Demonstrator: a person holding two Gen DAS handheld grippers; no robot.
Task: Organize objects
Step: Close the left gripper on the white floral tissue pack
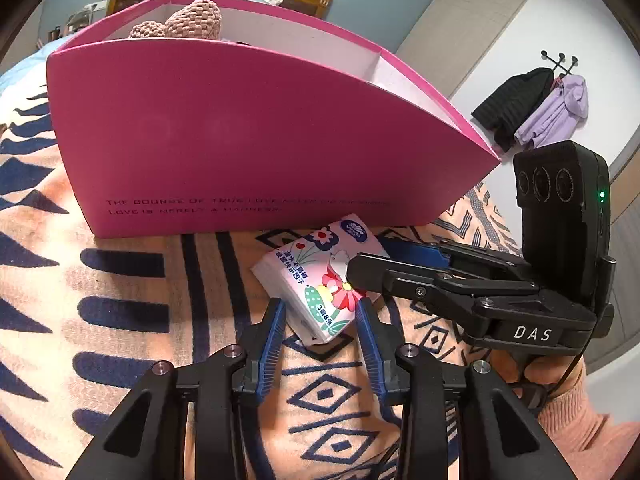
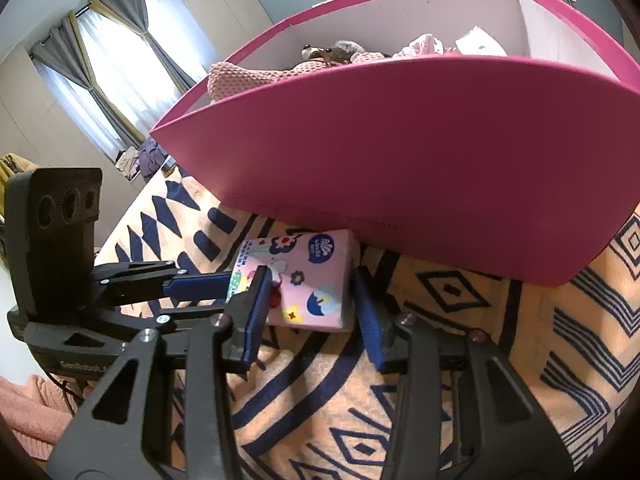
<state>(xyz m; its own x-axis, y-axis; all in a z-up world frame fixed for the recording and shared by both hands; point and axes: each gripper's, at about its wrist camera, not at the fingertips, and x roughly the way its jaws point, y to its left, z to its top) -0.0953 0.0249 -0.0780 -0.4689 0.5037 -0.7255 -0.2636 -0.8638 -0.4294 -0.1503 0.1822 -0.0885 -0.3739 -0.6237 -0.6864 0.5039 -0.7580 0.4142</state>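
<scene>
Peach fleece with a dark blue geometric print makes up the blanket [image 1: 120, 320] that carries everything here. On it stands a large pink box [image 1: 240, 140], open at the top and white inside, with a line of dark lettering low on its front wall; a knitted pink soft toy [image 1: 196, 20] shows above its rim, and the right wrist view shows more plush and pale cloth inside.

Just in front of the box's lower front edge lies a small tissue pack [image 2: 304, 280], pink with flower prints, flat on the blanket.

The left gripper [image 1: 320, 312] has its blue-padded fingers spread apart on either side of one corner of the pack, not pressing it. The right gripper [image 2: 312, 296] is likewise released, its fingers straddling the pack from the other side, both pads a little clear of the wrapper.
</scene>
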